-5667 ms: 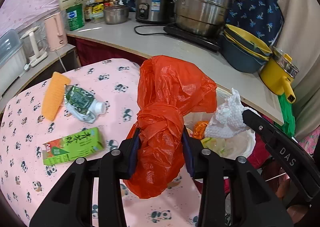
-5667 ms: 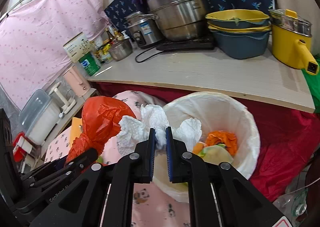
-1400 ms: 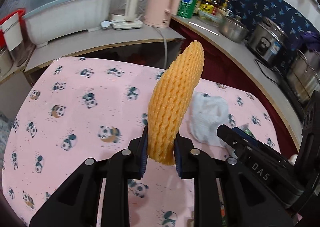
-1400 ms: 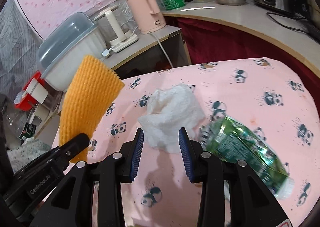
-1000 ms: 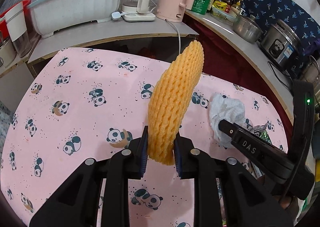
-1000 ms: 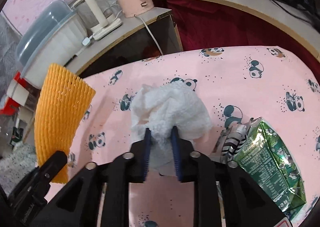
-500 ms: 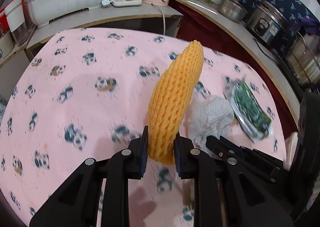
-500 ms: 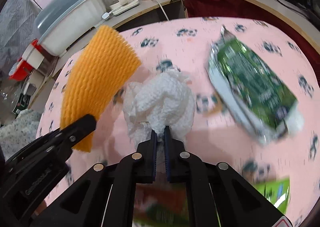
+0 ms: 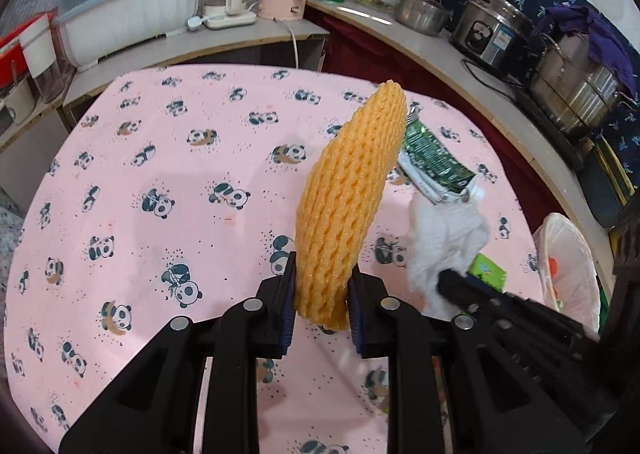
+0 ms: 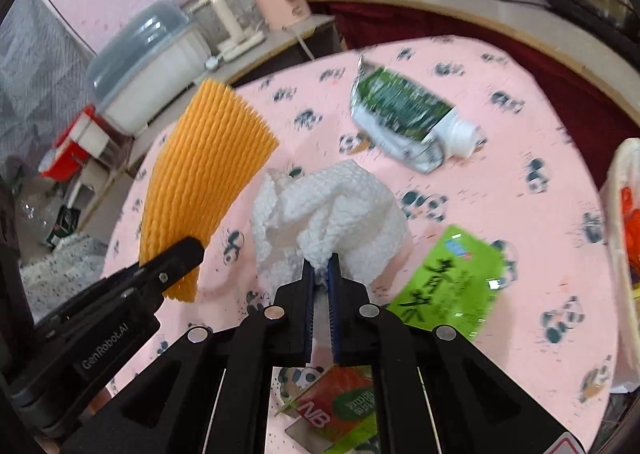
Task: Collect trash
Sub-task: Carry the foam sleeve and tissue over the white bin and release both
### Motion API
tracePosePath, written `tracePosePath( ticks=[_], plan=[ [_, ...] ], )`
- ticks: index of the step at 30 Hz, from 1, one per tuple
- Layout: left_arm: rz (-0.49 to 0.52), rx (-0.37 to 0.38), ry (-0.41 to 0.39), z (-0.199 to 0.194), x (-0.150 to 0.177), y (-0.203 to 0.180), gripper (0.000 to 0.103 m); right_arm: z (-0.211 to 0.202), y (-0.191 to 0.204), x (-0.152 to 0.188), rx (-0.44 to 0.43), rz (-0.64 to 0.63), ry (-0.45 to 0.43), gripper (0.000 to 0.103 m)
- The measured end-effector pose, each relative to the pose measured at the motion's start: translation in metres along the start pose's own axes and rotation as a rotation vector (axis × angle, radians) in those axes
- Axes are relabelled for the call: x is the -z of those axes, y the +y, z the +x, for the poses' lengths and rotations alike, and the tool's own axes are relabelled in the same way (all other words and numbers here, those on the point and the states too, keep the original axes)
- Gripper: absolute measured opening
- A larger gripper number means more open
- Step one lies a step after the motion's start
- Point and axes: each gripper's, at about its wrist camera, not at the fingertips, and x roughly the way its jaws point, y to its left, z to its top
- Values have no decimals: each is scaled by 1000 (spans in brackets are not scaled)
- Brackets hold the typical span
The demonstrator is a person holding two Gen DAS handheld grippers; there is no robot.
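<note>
**Carry both held items to the bin**

The left hand-held gripper (image 9: 322,302) pinches the orange foam net (image 9: 350,198) at its lower end; the net stands upright above the surface (image 9: 160,158). The right hand-held gripper (image 10: 321,278) is pressed together on a fold of the white crumpled tissue (image 10: 332,206). The lined bin (image 9: 568,266) sits at the right edge. Recommended: keep both grips firm, lift clear of the green carton (image 10: 452,282) and foil pouch (image 10: 400,114), and release only once directly over the bin opening.

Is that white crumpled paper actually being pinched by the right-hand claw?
Touching. The right wrist view shows the right gripper shut on a twisted end of the white crumpled paper.
</note>
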Motion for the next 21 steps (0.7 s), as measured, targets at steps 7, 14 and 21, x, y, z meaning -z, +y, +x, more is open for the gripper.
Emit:
tracePosePath(
  ticks=[7, 14, 21],
  plan=[
    [55, 18, -43, -26, 3, -37, 21, -57, -30, -2, 30, 34, -112, 6],
    [141, 60, -51, -38, 15, -91, 21, -104, -76, 5, 70, 99, -199, 6],
    [259, 114, -38, -38, 31, -158, 21, -152, -137, 20, 142, 186, -282, 6]
  ],
)
